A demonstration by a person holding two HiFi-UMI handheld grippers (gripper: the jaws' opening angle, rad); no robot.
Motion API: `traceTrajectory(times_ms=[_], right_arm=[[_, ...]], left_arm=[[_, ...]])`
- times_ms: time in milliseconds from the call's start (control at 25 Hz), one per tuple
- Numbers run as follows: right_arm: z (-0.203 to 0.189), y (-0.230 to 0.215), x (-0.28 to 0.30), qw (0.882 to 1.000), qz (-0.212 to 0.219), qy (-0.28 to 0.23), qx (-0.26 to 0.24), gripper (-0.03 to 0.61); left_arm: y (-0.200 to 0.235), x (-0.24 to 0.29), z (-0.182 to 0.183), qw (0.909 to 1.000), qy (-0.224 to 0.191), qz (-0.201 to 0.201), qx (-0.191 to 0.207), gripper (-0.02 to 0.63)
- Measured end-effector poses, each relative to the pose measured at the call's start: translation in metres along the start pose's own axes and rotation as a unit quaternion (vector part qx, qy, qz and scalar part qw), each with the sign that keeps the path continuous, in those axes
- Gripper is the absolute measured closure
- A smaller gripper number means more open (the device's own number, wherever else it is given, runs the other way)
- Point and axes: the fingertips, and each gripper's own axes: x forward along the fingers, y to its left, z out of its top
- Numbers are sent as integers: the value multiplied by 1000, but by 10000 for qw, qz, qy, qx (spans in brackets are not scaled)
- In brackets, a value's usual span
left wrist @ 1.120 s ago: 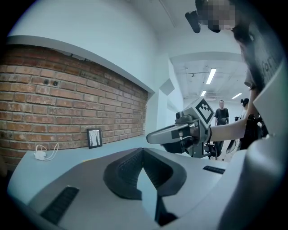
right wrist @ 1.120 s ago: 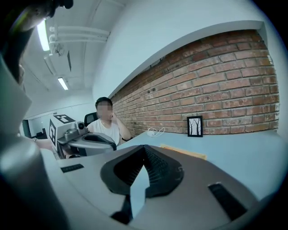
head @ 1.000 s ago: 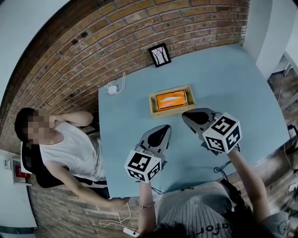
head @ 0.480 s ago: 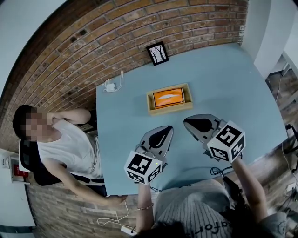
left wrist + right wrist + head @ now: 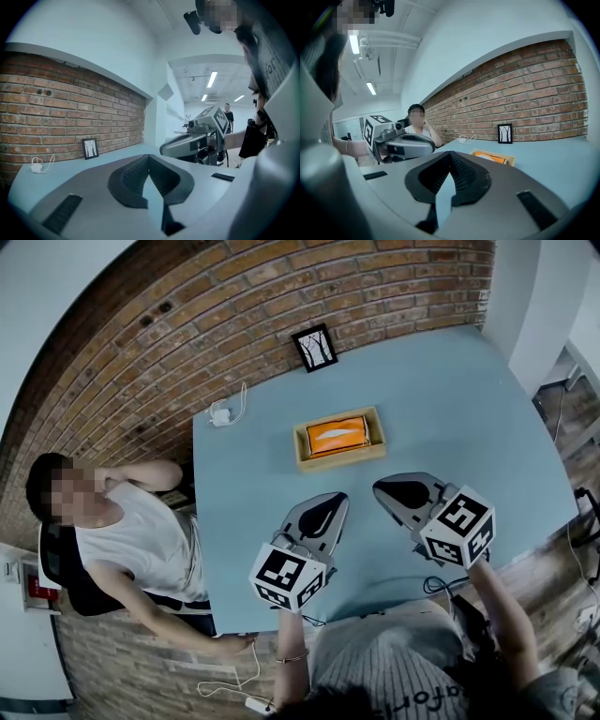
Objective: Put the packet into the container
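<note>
Pulled back a little from the wooden box [image 5: 339,458] since a second ago: right gripper [image 5: 380,488], jaws pressed together, nothing pinched. Left gripper [image 5: 336,501] hardly moved, jaws closed too, empty. Orange packet [image 5: 339,434] lying inside the box, out ahead of both sets of jaws, not touching them

A framed picture [image 5: 315,347] and a white charger [image 5: 225,414] sit on the counter [image 5: 450,409] just beside the brick wall [image 5: 187,324]; a person [image 5: 131,540] sits near it.

The left claw [image 5: 149,158] and right claw [image 5: 450,155] sit closed.
</note>
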Motion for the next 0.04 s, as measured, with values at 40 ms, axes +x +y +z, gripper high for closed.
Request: traceTrajectory(times_ms=[40], right_arm=[[0,1,-1,10000,11,-6,12,568]], left_arm=[[-1,0,0,10000,8,-2,2,606]])
